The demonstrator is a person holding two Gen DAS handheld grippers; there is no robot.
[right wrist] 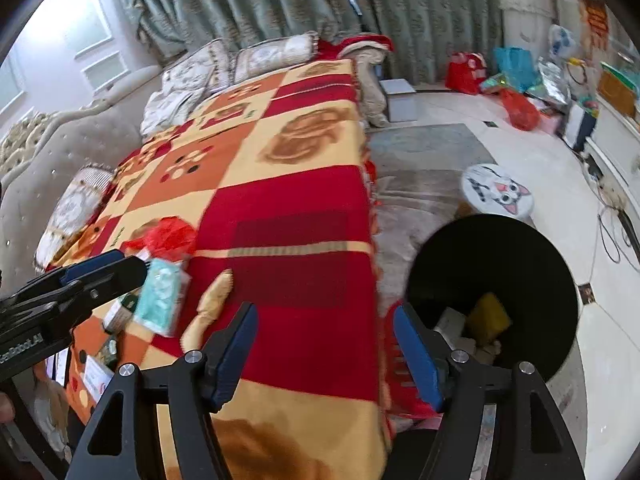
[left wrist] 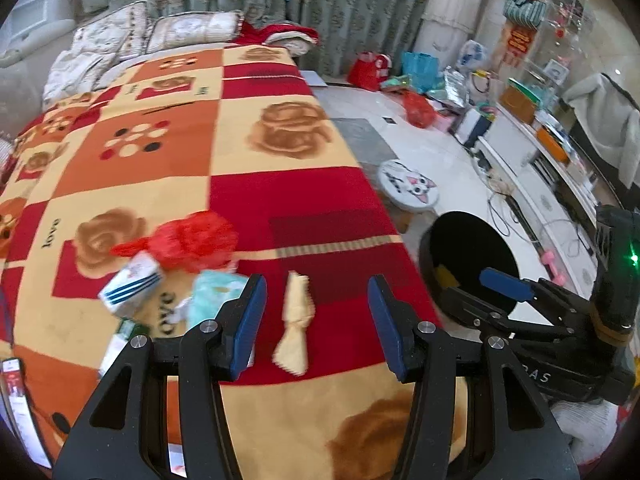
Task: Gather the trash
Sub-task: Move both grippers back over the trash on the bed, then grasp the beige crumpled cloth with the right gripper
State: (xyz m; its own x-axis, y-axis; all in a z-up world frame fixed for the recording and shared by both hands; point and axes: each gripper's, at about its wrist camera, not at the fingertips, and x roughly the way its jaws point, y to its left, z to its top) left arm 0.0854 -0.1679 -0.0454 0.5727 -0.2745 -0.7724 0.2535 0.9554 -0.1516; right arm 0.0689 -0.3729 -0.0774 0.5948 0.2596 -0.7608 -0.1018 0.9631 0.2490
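Trash lies on a red, orange and cream blanket (left wrist: 256, 160) over a sofa. A cream twisted wrapper (left wrist: 295, 322) lies between the fingers of my open left gripper (left wrist: 318, 322), just above the blanket. Left of it lie a red plastic bag (left wrist: 192, 240), a white and blue carton (left wrist: 132, 284) and a teal tissue pack (left wrist: 212, 294). A black bin (right wrist: 492, 292) stands on the floor right of the sofa, holding a yellow piece (right wrist: 488, 318) and pale scraps. My right gripper (right wrist: 326, 352) is open and empty over the blanket's edge beside the bin. It also shows in the left wrist view (left wrist: 508, 284).
A round cat-face stool (right wrist: 498, 192) stands on the floor beyond the bin. Bags and boxes (left wrist: 416, 76) crowd the far wall. A white cabinet (left wrist: 532, 168) with cables runs along the right. Cushions (left wrist: 192, 30) lie at the sofa's far end. Papers (left wrist: 20, 400) lie at the left edge.
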